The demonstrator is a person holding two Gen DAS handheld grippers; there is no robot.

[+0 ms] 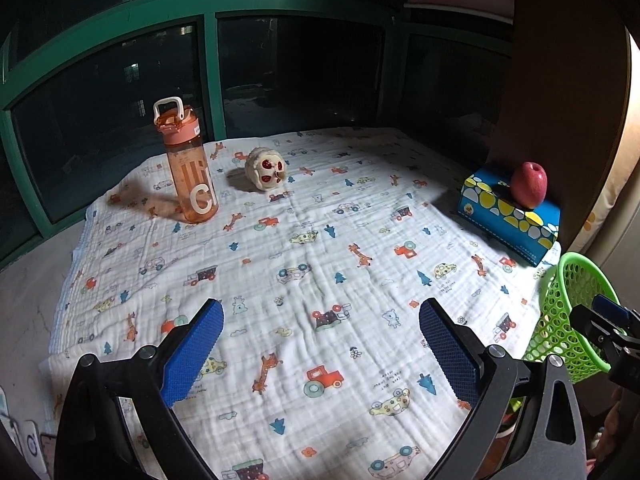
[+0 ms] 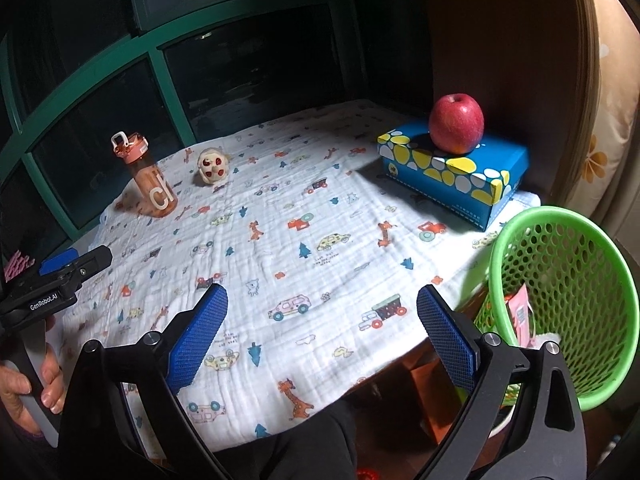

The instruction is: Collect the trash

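Note:
A green mesh basket [image 2: 568, 312] hangs off the table's right edge, with pink packaging [image 2: 520, 316] inside; it also shows in the left wrist view [image 1: 568, 316]. A crumpled whitish wad with red spots [image 1: 267, 170] lies at the far side of the cloth, next to the bottle; it also shows in the right wrist view [image 2: 212, 167]. My left gripper [image 1: 320, 344] is open and empty above the near middle of the cloth. My right gripper [image 2: 322, 332] is open and empty above the near right of the table, left of the basket.
An orange water bottle [image 1: 188, 164] stands upright at far left. A red apple [image 2: 456, 124] rests on a blue tissue box [image 2: 452, 172] at far right. A printed white cloth [image 1: 320, 256] covers the table. A dark window with a green frame [image 1: 208, 72] lies behind.

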